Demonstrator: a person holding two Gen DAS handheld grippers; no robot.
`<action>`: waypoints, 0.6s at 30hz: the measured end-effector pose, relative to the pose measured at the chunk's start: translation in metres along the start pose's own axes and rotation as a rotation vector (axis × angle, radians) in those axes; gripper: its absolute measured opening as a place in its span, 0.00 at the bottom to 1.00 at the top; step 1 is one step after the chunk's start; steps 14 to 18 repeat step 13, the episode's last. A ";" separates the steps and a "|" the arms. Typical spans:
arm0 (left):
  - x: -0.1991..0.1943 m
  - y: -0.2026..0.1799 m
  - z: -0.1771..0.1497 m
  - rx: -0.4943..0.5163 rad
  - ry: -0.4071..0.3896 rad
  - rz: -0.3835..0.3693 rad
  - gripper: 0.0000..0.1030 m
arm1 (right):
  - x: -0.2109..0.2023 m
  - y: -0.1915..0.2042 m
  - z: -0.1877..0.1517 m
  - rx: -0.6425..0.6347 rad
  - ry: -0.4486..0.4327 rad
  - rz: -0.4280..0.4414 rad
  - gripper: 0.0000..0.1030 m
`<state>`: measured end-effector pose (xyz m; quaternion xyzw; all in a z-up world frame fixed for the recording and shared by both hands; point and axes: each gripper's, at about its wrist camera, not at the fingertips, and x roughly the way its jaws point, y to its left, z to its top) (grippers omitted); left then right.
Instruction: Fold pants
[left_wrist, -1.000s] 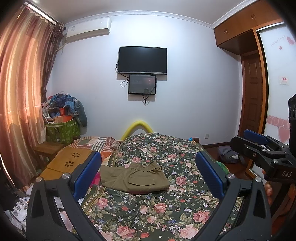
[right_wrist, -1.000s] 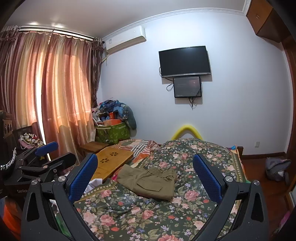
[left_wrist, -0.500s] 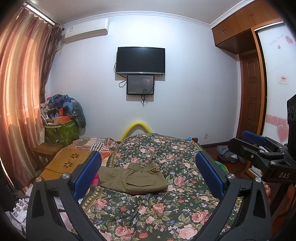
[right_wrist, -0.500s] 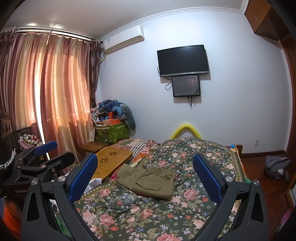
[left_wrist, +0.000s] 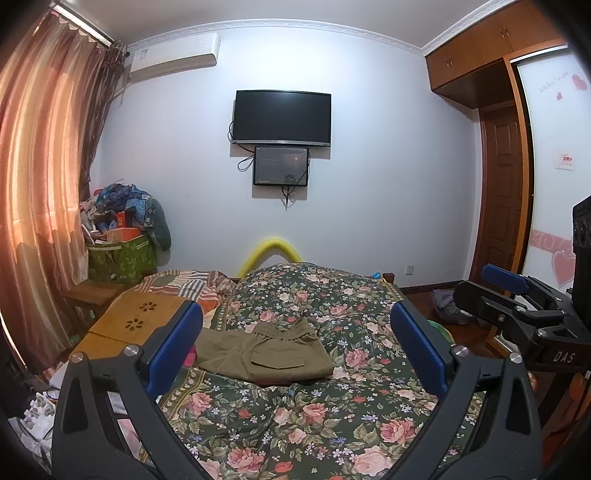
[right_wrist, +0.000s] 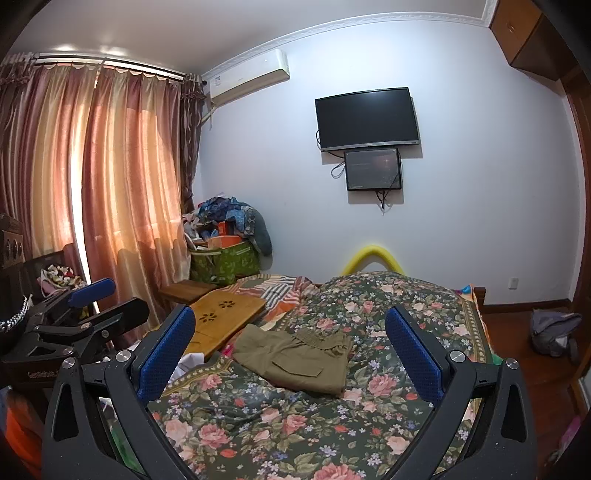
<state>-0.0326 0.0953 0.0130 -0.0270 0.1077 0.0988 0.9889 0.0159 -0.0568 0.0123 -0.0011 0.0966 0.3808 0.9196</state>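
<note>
Olive pants (left_wrist: 264, 354) — seemingly folded, soft rectangle

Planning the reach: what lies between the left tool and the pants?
Only bare floral bedspread lies between the open left tool and the folded olive pants; the left wrist view shows it.
</note>
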 end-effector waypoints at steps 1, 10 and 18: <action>0.000 0.000 0.000 -0.004 0.000 -0.002 1.00 | 0.000 0.000 0.000 0.000 0.001 0.000 0.99; 0.000 0.001 -0.001 -0.010 0.003 -0.005 1.00 | 0.000 -0.001 -0.002 0.007 0.003 -0.002 0.99; 0.000 0.001 -0.002 -0.010 0.005 -0.002 1.00 | 0.000 -0.001 -0.003 0.007 0.003 -0.004 0.99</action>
